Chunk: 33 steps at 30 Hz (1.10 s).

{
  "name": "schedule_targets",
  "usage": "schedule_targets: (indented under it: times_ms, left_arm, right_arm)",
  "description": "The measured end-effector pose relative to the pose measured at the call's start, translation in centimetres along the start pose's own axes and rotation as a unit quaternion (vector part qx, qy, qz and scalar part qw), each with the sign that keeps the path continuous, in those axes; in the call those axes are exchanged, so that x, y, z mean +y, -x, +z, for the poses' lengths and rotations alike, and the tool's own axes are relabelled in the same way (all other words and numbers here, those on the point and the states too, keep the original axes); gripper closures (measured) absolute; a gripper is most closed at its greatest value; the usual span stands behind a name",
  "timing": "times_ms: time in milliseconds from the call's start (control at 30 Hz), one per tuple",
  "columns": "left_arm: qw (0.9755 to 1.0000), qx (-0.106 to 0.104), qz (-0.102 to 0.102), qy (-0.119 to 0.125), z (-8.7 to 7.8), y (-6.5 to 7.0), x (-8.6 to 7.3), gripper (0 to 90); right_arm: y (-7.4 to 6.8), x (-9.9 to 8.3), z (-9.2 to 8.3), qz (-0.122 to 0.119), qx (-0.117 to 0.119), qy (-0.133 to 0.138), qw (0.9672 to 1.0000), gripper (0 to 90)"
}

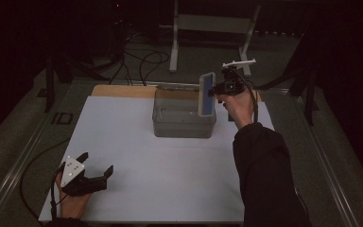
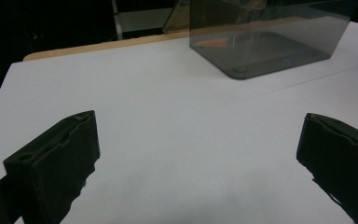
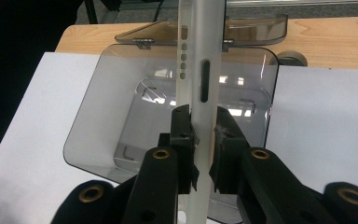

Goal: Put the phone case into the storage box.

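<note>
A flat phone-like slab (image 1: 207, 94) with a blue face and a white rim stands on edge over the right side of a smoky see-through box (image 1: 184, 127). My right gripper (image 1: 213, 92) is shut on it from the right. In the right gripper view the pads pinch the slab's white edge (image 3: 200, 70), which has small holes and a slot, and the box (image 3: 88, 98) lies open beneath my right gripper (image 3: 204, 126). My left gripper (image 1: 97, 163) rests at the front left of the white table top, open, with nothing between its jaws. The left gripper (image 2: 200, 121) faces the box (image 2: 261, 42) across bare white surface.
The box's tinted lid (image 3: 256, 28) lies flipped back behind it on the wooden board (image 1: 118, 91). Beyond the table stand a metal frame (image 1: 212, 23) and loose cables (image 1: 146, 61) on the floor. A white sheet (image 1: 160, 175) covers the table.
</note>
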<state>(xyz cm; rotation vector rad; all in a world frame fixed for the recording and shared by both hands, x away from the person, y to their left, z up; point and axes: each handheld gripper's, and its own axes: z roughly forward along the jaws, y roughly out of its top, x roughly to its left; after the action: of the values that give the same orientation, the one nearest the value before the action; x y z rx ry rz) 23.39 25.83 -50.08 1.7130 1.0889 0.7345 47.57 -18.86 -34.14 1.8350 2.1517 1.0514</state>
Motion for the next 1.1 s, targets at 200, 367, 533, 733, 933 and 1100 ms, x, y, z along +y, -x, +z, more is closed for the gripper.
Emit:
schedule_targets:
  times_ms: [200, 367, 533, 733, 933, 1100]
  left_arm:
    - [1.0000, 0.000, 0.000, 0.001, 0.0, 0.0, 0.0, 0.1]
    - [1.0000, 0.000, 0.000, 0.001, 0.0, 0.0, 0.0, 0.1]
    - [1.0000, 0.000, 0.000, 0.001, 0.0, 0.0, 0.0, 0.1]
    - [1.0000, 0.000, 0.000, 0.001, 0.0, 0.0, 0.0, 0.1]
    - [1.0000, -0.001, 0.000, 0.001, 0.0, 0.0, 0.0, 0.1]
    - [1.0000, 0.000, -0.001, 0.002, 0.0, 0.1, 0.0, 0.1]
  right_arm:
    - [0.1, 0.1, 0.1, 0.003, -0.003, -0.002, 1.0000, 81.2]
    - [0.4, 0.1, 0.4, 0.006, -0.008, -0.009, 0.9999, 81.3]
    - [0.6, 0.2, 0.7, 0.009, -0.010, -0.015, 0.9998, 81.2]
    - [0.6, 0.2, 1.0, 0.010, -0.012, -0.021, 0.9997, 81.2]
    - [0.7, 0.2, 1.3, 0.011, -0.014, -0.025, 0.9995, 81.2]
    - [0.9, 0.2, 1.5, 0.014, -0.015, -0.027, 0.9994, 81.2]
